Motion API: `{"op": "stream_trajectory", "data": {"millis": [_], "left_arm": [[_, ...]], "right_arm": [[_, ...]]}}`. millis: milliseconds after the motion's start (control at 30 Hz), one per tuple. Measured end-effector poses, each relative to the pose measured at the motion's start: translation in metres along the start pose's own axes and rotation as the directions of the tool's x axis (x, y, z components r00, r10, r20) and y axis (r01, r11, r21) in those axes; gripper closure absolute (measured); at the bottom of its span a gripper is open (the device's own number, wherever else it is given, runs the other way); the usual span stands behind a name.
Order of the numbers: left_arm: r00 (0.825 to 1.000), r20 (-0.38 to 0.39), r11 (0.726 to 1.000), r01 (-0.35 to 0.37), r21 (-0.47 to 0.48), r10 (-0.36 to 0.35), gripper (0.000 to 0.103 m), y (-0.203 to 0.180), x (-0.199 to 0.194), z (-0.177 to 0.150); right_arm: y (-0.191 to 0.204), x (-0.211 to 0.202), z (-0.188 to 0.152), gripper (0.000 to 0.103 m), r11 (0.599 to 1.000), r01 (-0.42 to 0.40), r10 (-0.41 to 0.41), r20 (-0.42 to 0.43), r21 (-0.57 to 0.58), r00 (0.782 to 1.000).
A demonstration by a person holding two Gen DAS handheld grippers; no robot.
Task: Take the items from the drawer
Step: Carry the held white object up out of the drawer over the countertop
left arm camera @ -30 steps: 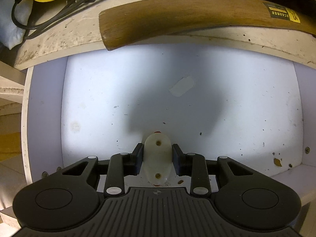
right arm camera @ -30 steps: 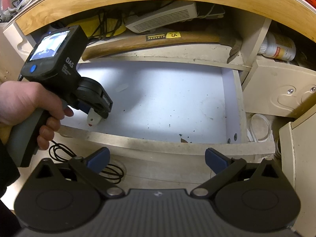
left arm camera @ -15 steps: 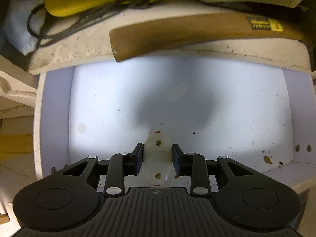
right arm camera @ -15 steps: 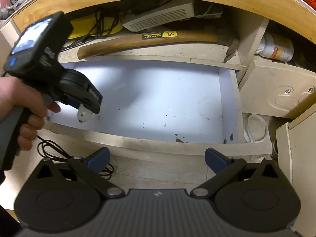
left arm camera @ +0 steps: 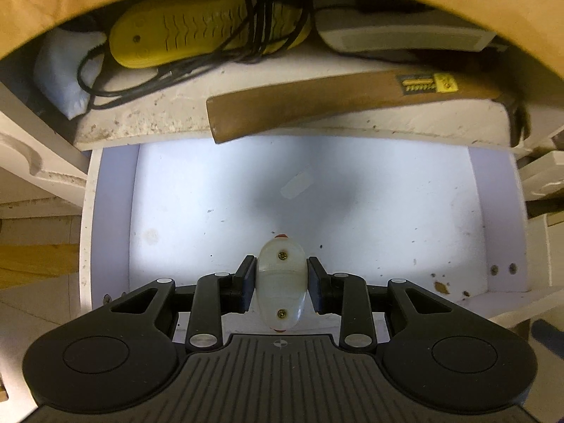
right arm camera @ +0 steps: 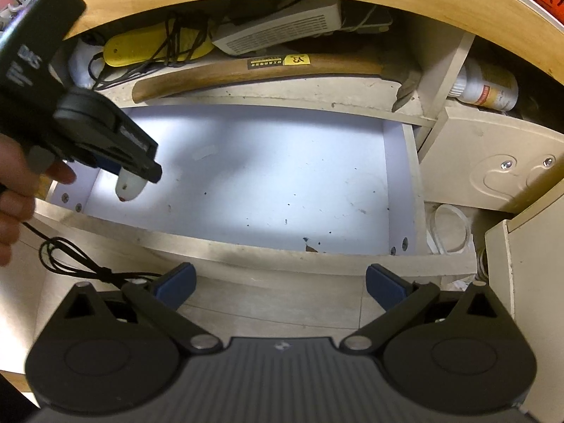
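Drawer [right arm camera: 246,176] pulled out, white floor lit bright, speckled with dirt, bare except a pale tape-like patch [left arm camera: 297,185] near the back and a brown chip [left arm camera: 440,286] in the front right corner. Left gripper [left arm camera: 281,283] pinched on a small translucent white plastic piece [left arm camera: 281,282] with two brass screws and red tips at both ends; both pads press its sides. In the right wrist view the same piece [right arm camera: 128,185] hangs below the left gripper [right arm camera: 141,172], above the drawer's front left corner, clear of the floor. Person's hand [right arm camera: 21,190] wraps the left gripper handle, at the left edge of frame. Right gripper [right arm camera: 280,280] spread wide, nothing between the blue pads [right arm camera: 176,280], hovering in front of the drawer's front panel.

Shelf behind and above the drawer: wooden-handled hatchet [right arm camera: 253,70] lying lengthwise, handle end overhanging the drawer's back edge; yellow device [left arm camera: 197,31] wrapped in black cable; white vented box [right arm camera: 282,28] beside it; pale blue pouch [left arm camera: 63,70] at far left. White bottle [right arm camera: 486,88] lies on its side in the compartment to the right. Loose black wire [right arm camera: 70,261] on the floor in front of the drawer, left side.
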State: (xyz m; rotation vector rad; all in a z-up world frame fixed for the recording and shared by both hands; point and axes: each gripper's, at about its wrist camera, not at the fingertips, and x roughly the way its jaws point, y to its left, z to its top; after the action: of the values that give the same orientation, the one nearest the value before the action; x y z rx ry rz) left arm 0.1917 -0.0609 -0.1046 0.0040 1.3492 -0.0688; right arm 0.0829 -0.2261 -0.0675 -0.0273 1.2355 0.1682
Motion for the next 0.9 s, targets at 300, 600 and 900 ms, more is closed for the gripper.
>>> {"op": "stream_trajectory", "data": {"millis": [300, 600, 900], "left_arm": [[0.992, 0.127, 1.000, 0.010, 0.016, -0.012, 0.074, -0.017, -0.056, -0.021], [0.958, 0.287, 0.999, 0.020, 0.027, -0.027, 0.074, -0.015, -0.110, -0.049], [0.889, 0.457, 1.000, 0.014, 0.021, -0.022, 0.074, -0.005, -0.136, -0.042]], "right_arm": [[-0.001, 0.000, -0.001, 0.000, 1.000, 0.010, -0.010, 0.001, -0.005, 1.000], [0.001, -0.002, -0.002, 0.000, 1.000, 0.014, -0.014, 0.005, -0.011, 1.000], [0.004, -0.003, -0.005, 0.000, 1.000, 0.021, -0.021, 0.003, -0.019, 1.000]]}}
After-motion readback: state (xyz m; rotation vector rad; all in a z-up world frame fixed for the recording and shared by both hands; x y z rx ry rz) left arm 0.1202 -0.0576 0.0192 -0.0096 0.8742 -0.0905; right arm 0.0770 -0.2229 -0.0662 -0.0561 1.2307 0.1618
